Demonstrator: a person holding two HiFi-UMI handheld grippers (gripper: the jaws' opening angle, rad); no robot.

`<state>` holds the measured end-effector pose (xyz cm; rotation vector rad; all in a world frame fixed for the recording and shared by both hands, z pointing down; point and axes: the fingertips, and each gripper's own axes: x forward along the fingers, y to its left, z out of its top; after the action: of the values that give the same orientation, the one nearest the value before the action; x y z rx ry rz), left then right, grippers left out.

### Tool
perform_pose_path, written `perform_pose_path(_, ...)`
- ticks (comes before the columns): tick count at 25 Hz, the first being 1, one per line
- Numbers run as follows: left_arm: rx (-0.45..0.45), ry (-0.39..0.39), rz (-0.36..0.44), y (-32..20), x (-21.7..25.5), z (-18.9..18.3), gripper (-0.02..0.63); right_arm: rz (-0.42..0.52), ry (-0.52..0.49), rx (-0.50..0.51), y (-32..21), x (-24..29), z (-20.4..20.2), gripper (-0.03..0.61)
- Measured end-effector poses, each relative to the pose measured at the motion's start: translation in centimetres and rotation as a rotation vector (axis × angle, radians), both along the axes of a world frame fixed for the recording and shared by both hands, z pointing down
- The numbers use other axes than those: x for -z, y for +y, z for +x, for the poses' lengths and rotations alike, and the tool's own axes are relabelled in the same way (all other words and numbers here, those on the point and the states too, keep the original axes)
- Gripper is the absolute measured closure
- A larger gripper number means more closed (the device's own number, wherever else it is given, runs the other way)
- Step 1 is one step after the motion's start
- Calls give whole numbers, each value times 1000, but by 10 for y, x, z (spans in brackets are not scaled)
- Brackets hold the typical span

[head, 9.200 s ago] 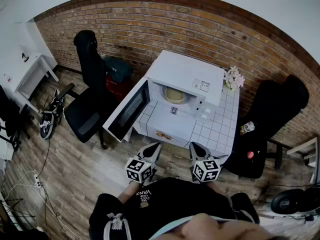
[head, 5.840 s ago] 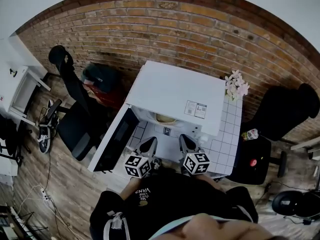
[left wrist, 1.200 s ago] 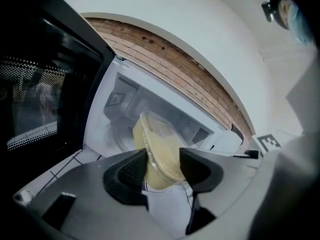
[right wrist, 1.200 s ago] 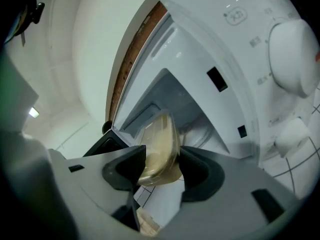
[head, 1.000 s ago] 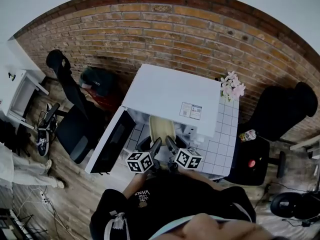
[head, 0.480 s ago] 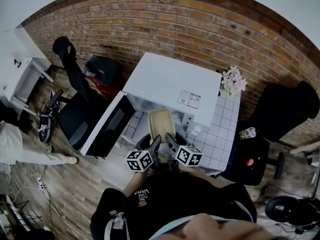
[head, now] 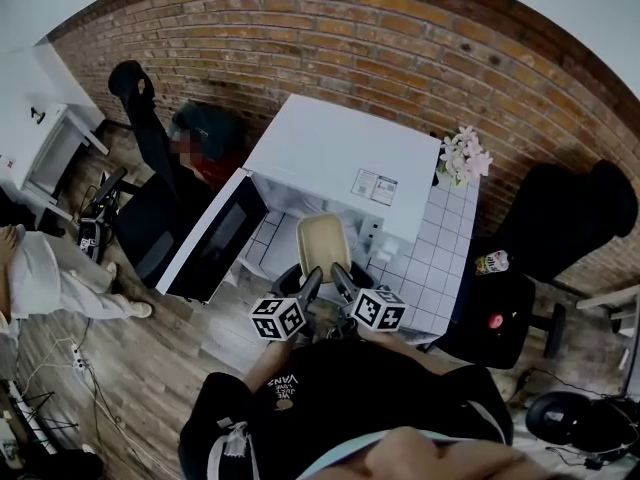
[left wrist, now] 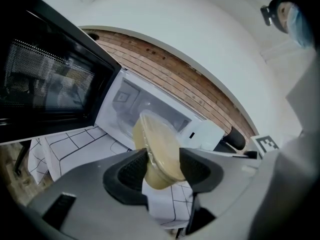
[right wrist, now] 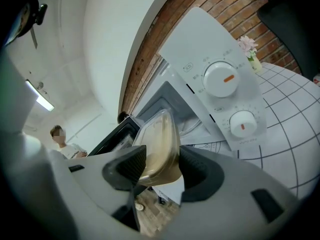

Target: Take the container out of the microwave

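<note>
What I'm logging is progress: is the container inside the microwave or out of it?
Out: the container is clear of the open microwave, held by the left gripper and right gripper.

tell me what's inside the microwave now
The microwave cavity shows only pale walls; the container is outside it, clamped by the left gripper and right gripper. The container covers part of the cavity floor.

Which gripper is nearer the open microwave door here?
Left. The left gripper, shut on the container at its door-side edge, sits just beside the open microwave door. The right gripper grips the container's opposite edge, farther from the door.
</note>
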<state>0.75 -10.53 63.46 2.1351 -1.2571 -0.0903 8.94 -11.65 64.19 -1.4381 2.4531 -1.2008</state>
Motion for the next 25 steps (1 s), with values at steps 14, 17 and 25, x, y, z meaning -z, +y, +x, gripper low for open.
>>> perform_pose_path(14,-1,6,12,36,7,-34,404,11,-1,2,34,7,-33,376)
perform_pose_path(17,0,4,11,49,8,-46,405,9,-2,7,47,8,-46,376)
perform_pose_path(25,-10,7,13,85,9,-69,404,9,0,-1,84,9,-69,376)
